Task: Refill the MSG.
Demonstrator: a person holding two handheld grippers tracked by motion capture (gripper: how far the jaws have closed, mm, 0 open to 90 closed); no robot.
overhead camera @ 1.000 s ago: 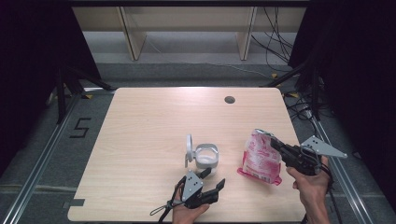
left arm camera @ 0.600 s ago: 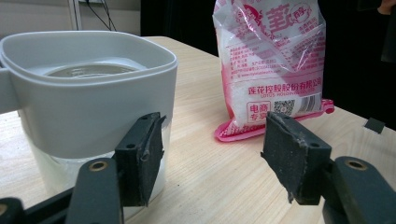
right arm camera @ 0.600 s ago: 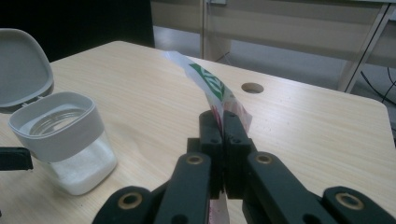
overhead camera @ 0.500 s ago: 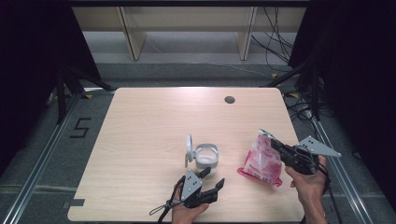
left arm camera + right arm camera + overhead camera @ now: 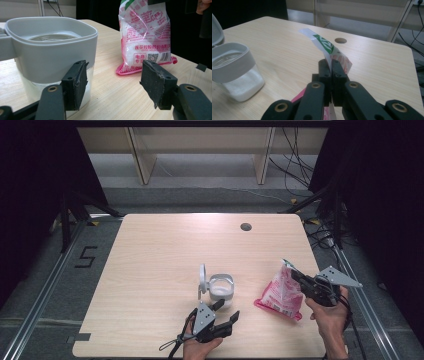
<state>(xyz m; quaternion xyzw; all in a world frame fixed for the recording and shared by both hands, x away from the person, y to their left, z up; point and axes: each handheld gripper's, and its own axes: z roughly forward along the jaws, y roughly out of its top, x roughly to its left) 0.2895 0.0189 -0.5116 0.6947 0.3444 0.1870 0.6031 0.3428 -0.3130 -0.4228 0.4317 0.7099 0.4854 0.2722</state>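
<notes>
The high view looks forward and down from above the near edge of the table, well off, with the left gripper at bottom centre and the right gripper at lower right. The left gripper view sits low, close behind its own spread jaws, facing the white container just beyond its left jaw and the pink bag farther ahead. The right gripper view looks down along its pinched jaws across the table; all three share container and bag.
</notes>
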